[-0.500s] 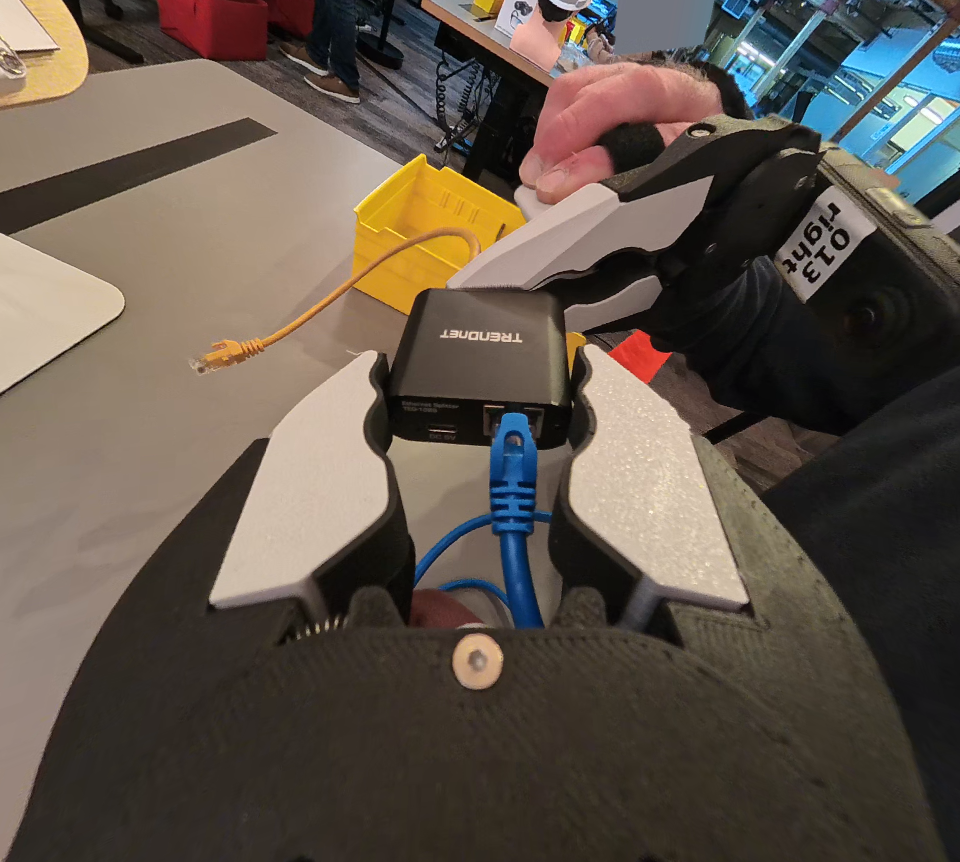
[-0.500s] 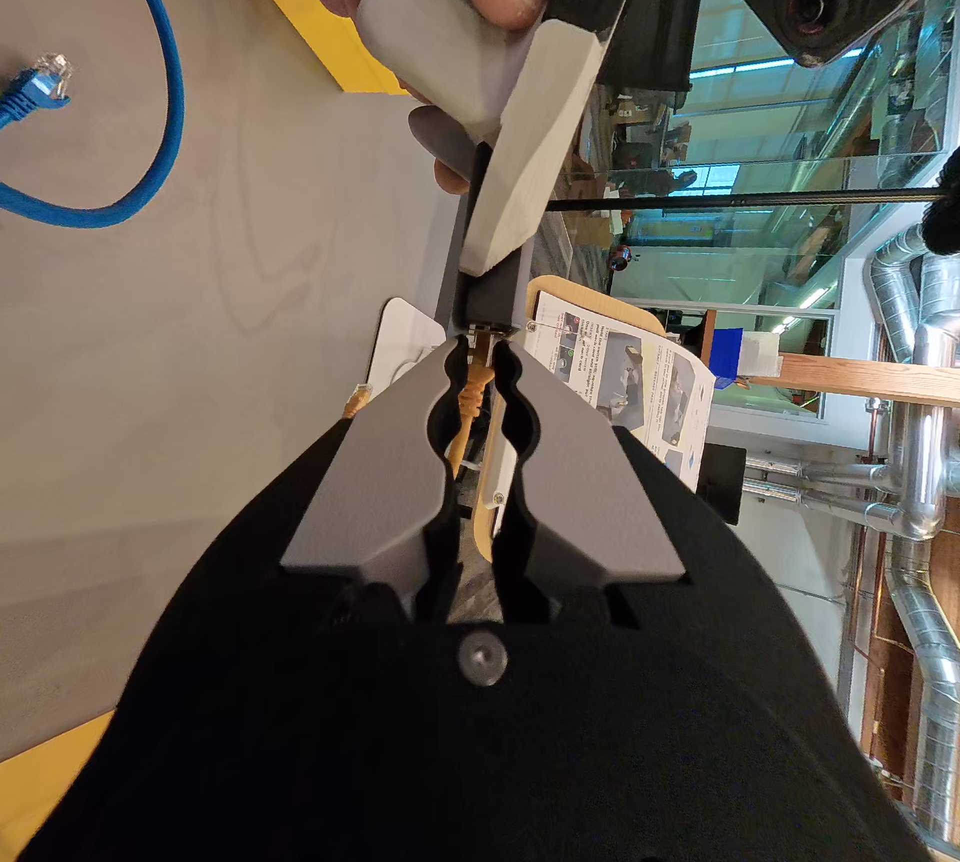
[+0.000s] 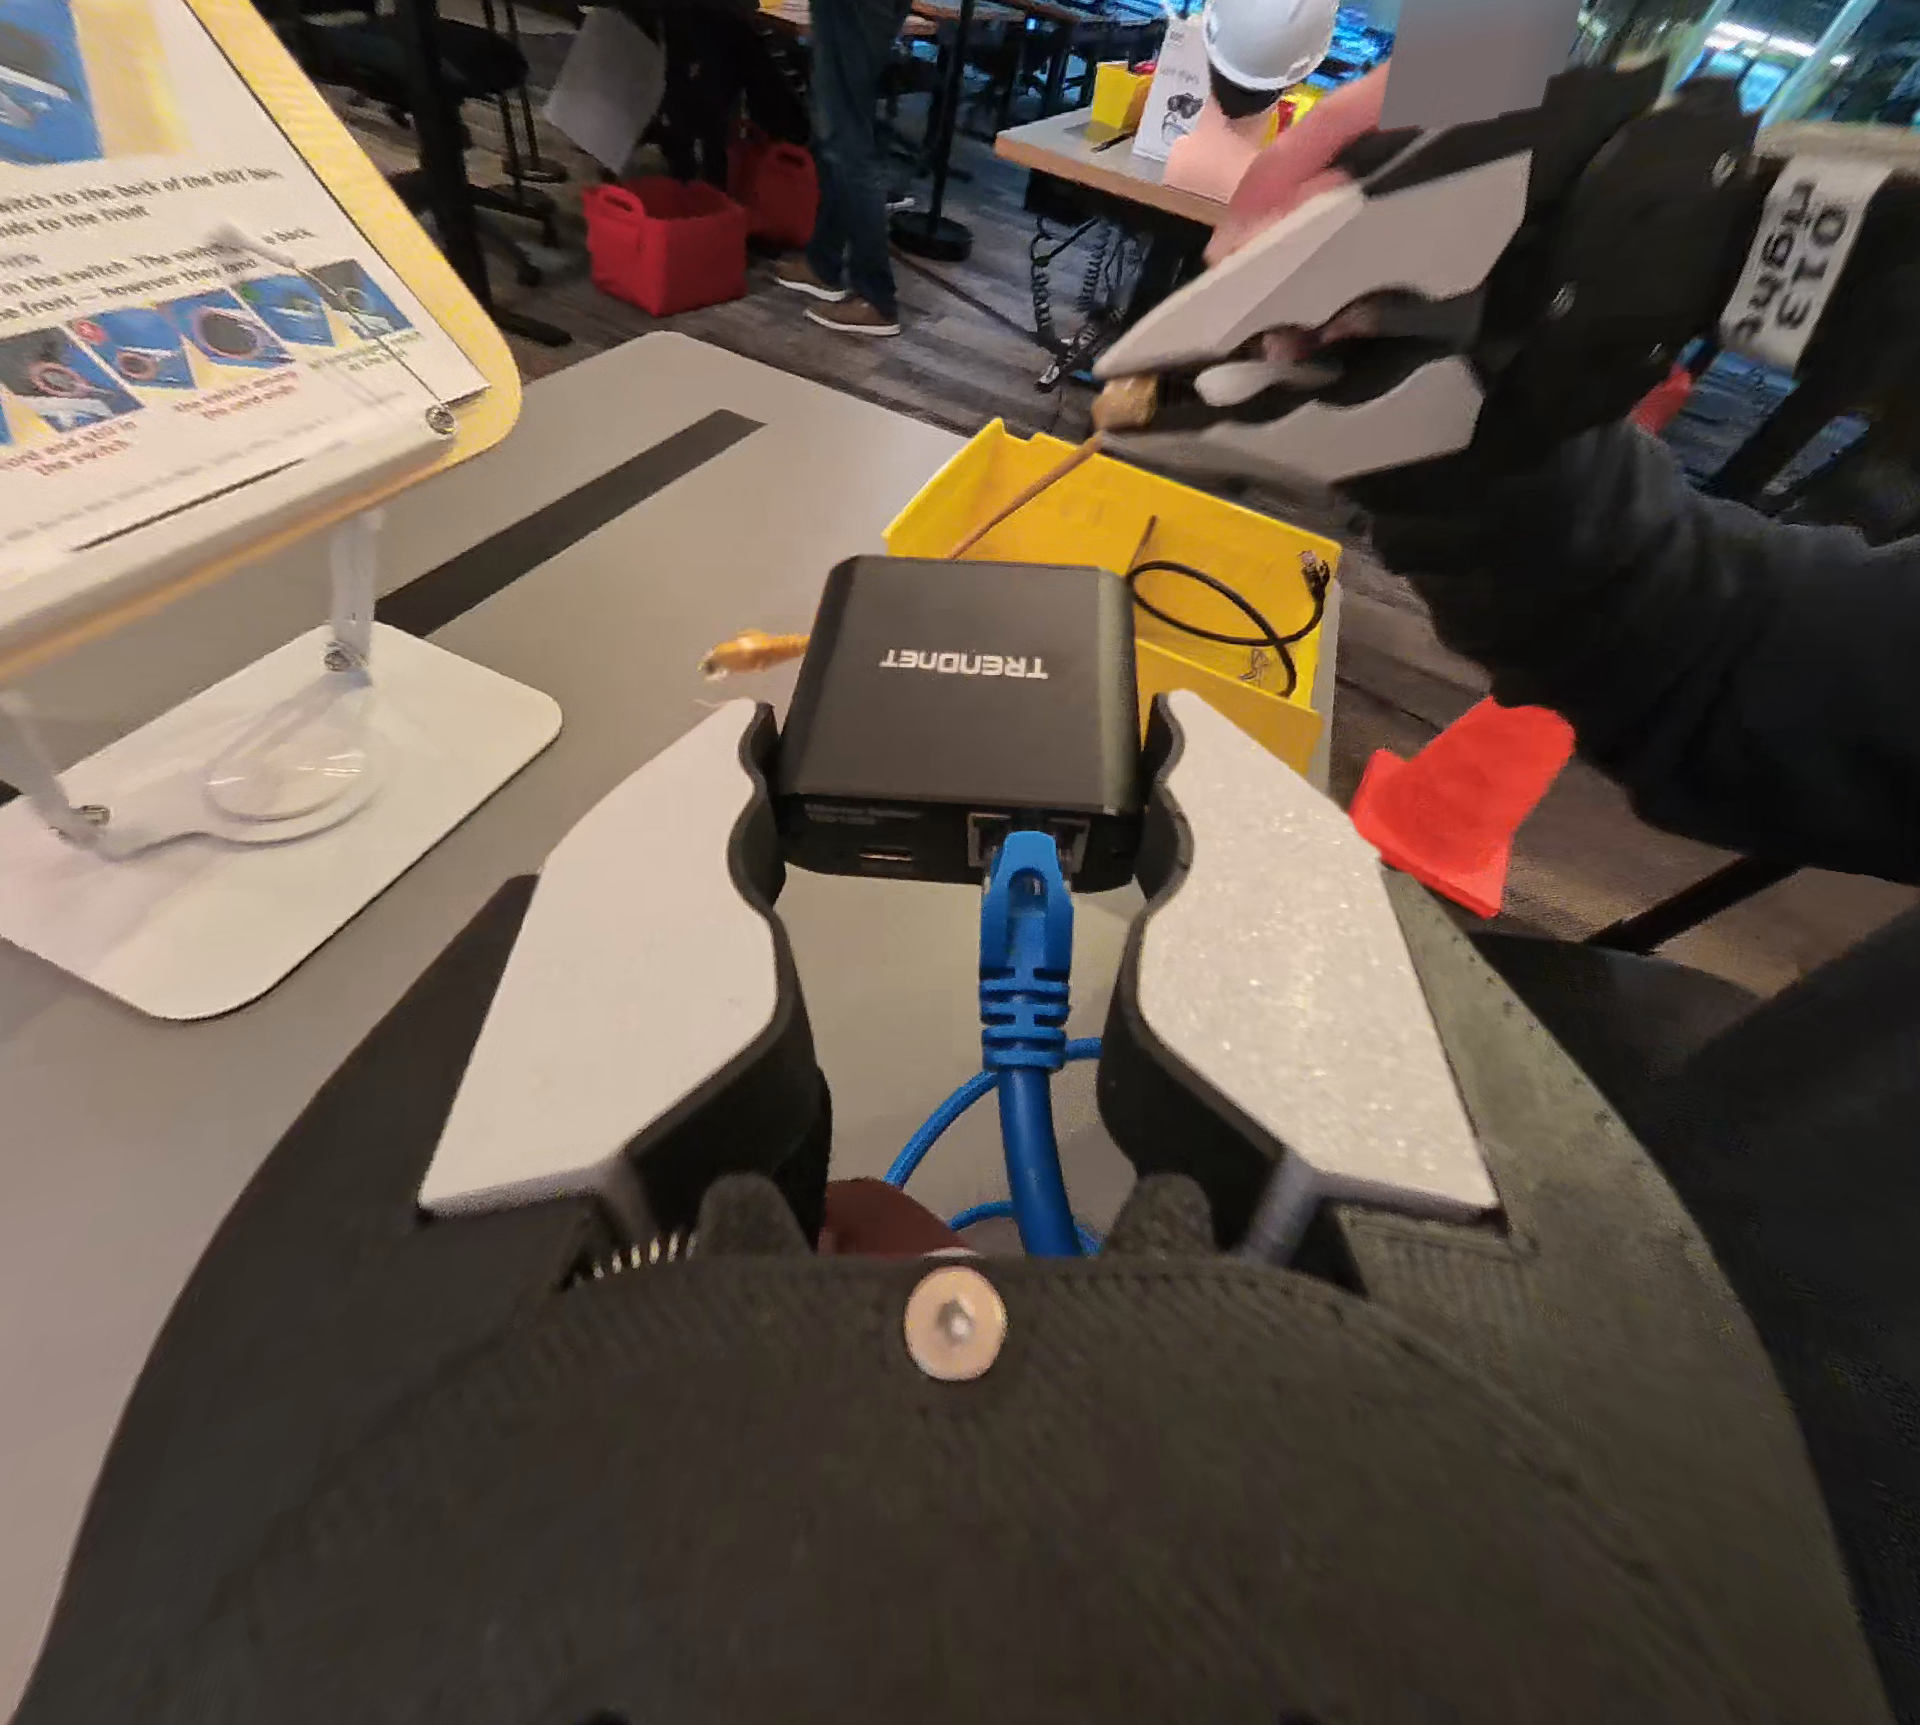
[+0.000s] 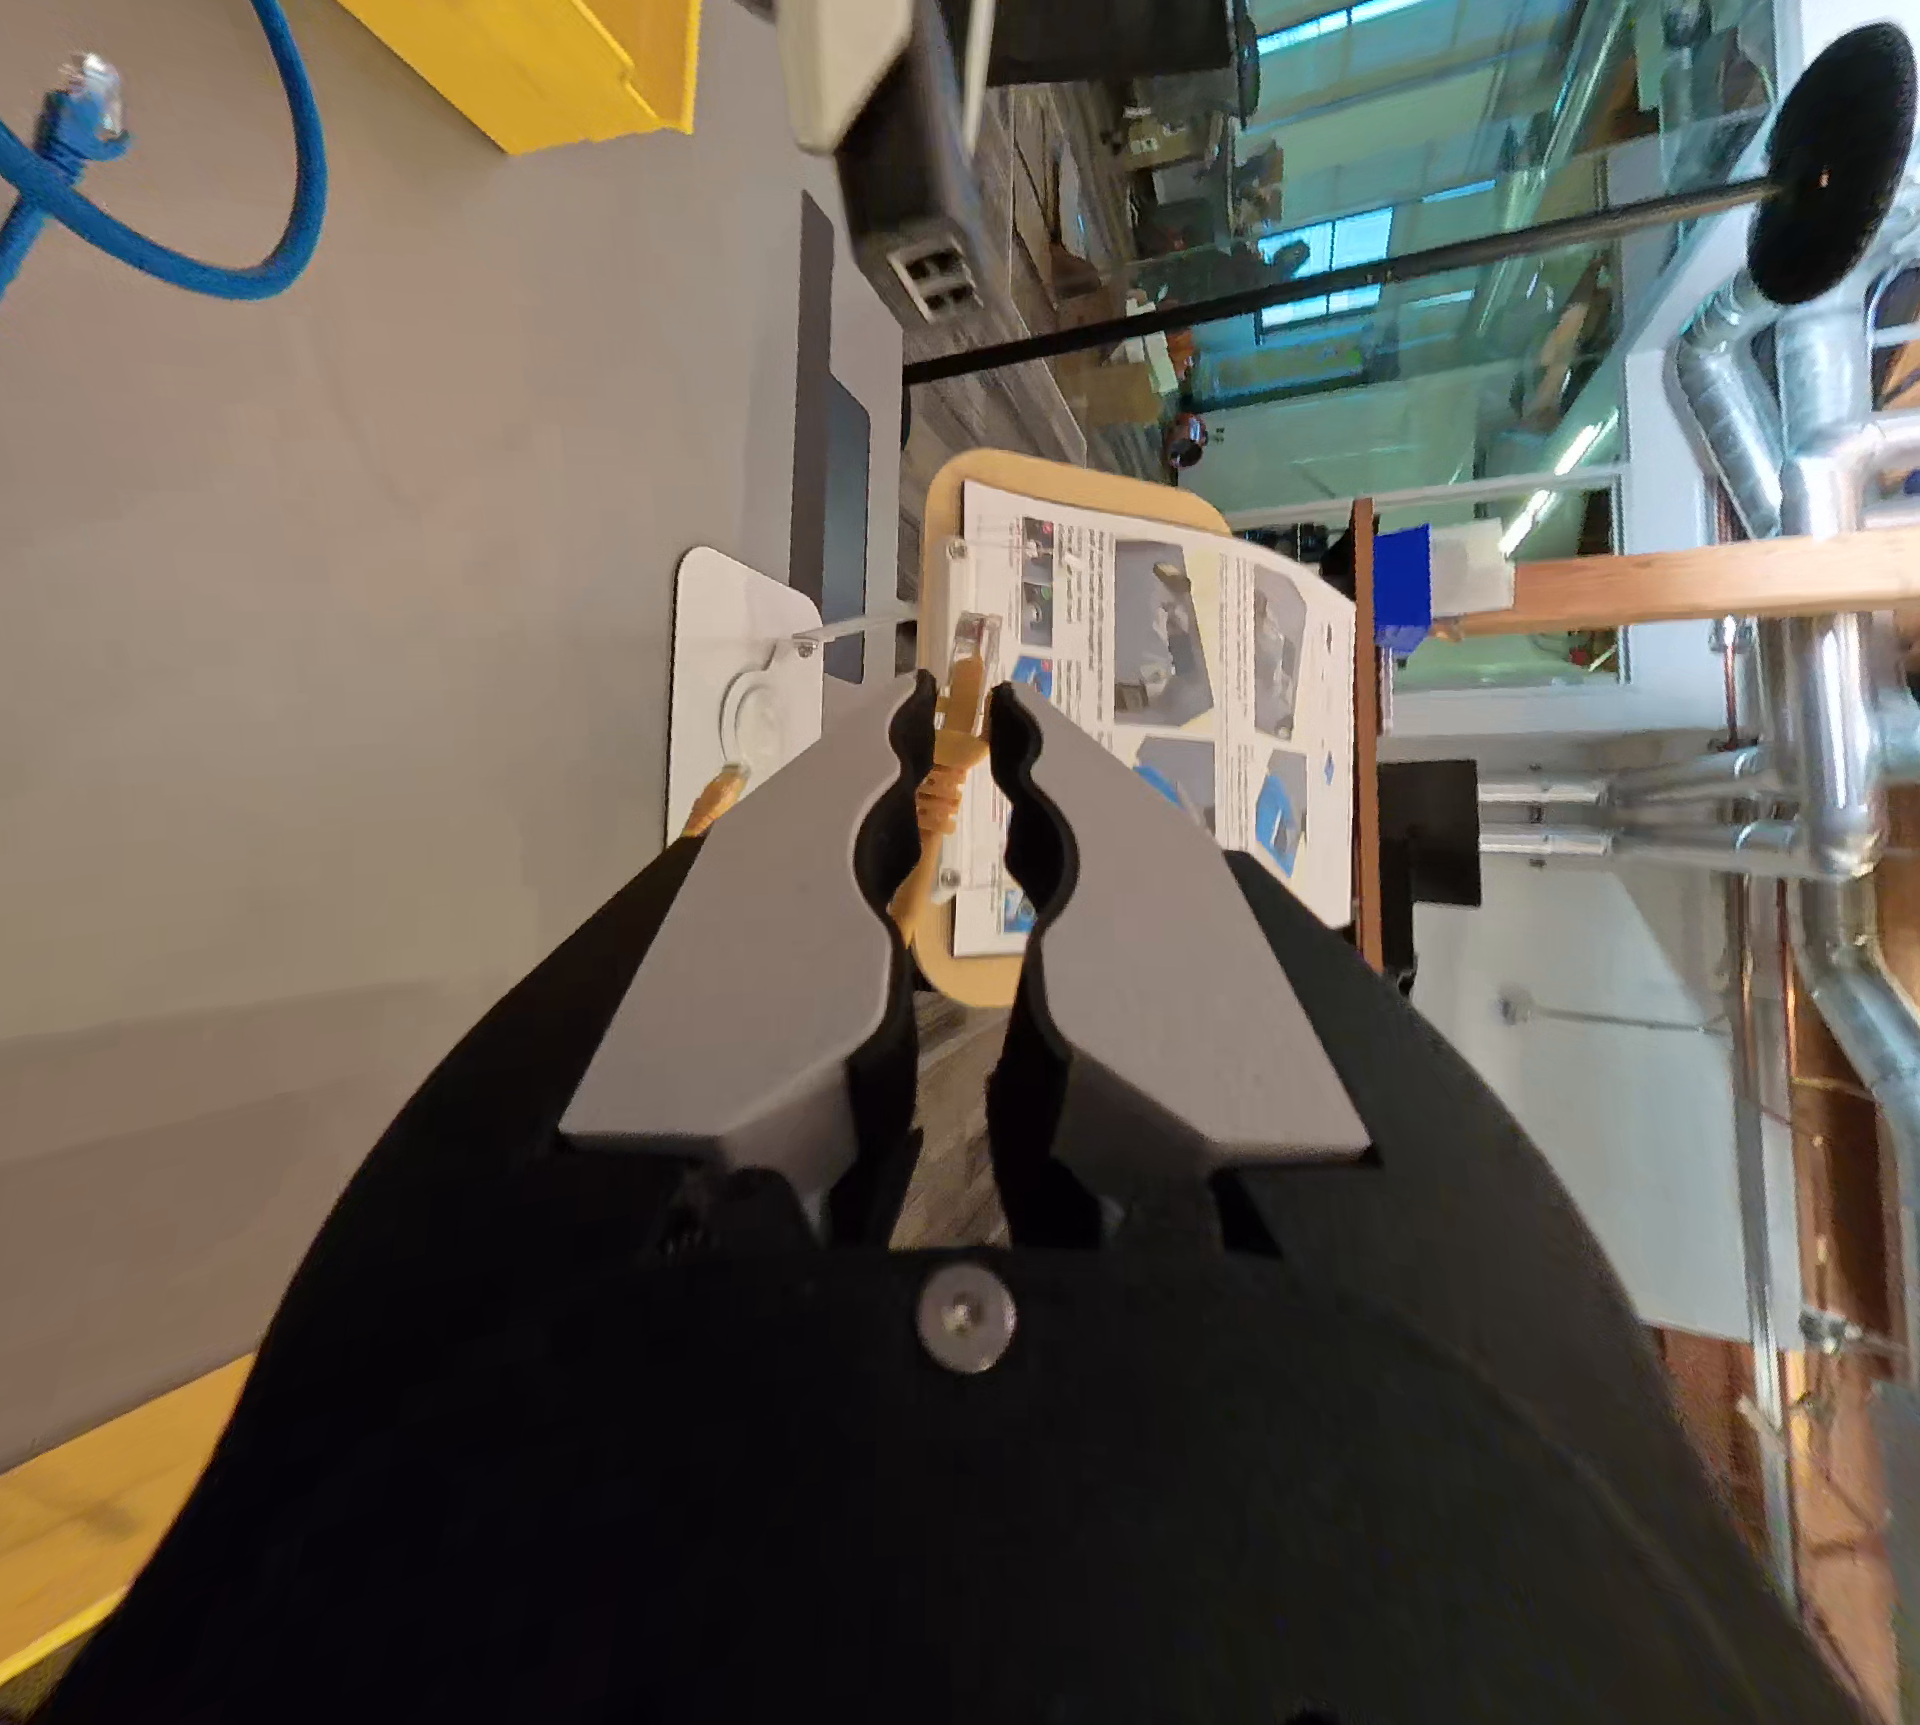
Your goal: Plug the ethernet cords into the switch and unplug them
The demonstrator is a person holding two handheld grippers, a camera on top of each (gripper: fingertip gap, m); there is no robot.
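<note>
- Black switch (image 3: pixel 961 704) is sitting clamped between the left gripper's (image 3: pixel 958 766) grey fingers (image 3: pixel 634 937), above the grey table (image 3: pixel 260 1156), with a blue ethernet cord (image 3: pixel 1023 1000) plugged into one front port.
- Right gripper (image 4: pixel 956 709) is pinching the orange ethernet cord's plug (image 4: pixel 966 683), held clear of the switch's ports (image 4: pixel 935 278).
- Motion blur is smearing that gripper in the left wrist view, and the orange cord's run behind the switch is hidden.
- Blue cord's free plug (image 4: pixel 83 106) is lying loose on the table.
- Yellow bin (image 3: pixel 1195 553) is holding a black cable (image 3: pixel 1226 610); an instruction sheet stand (image 3: pixel 208 304) is standing nearby.
- Behind, a white hard hat (image 3: pixel 1273 2), red baskets (image 3: pixel 665 241) and a standing person (image 3: pixel 857 65) are showing in the workshop.
</note>
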